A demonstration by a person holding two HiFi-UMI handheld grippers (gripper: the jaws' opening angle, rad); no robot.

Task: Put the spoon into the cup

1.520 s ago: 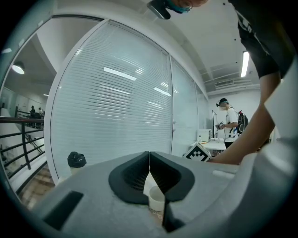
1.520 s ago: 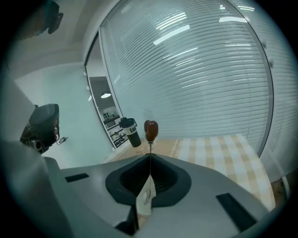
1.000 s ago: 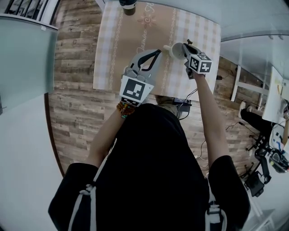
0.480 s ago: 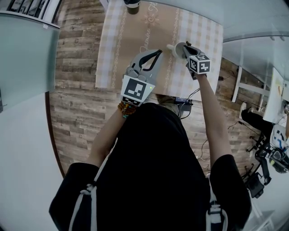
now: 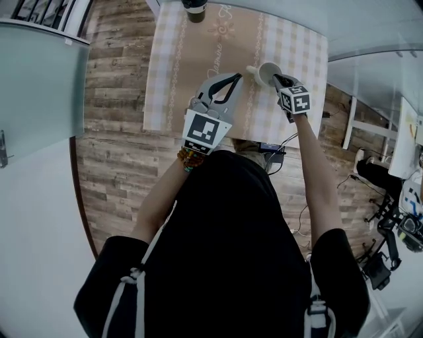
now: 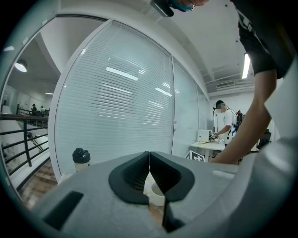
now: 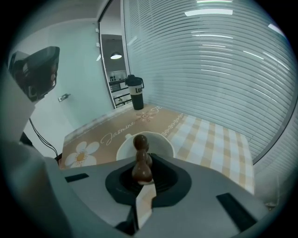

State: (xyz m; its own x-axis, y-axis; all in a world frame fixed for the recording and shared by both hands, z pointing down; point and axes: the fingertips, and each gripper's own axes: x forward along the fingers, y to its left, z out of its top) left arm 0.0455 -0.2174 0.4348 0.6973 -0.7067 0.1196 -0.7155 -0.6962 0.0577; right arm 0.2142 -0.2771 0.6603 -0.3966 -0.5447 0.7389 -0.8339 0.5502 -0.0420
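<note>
A weathered grey-brown wood-plank floor (image 5: 112,132) lies under a rectangular table in a beige checked, flower-printed cloth (image 5: 178,66), beside glass walls lined with white horizontal blinds (image 7: 223,69), with a ceiling strip light (image 6: 246,65) and a white desk (image 6: 207,145) beyond.

bottle (image 5: 194,8) cut by top edge; cup (image 6: 156,194) mostly hidden.

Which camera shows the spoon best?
The right gripper view: the spoon shows close up, pinched in the right gripper. The head view hides it behind that gripper; the left gripper view misses it.
</note>
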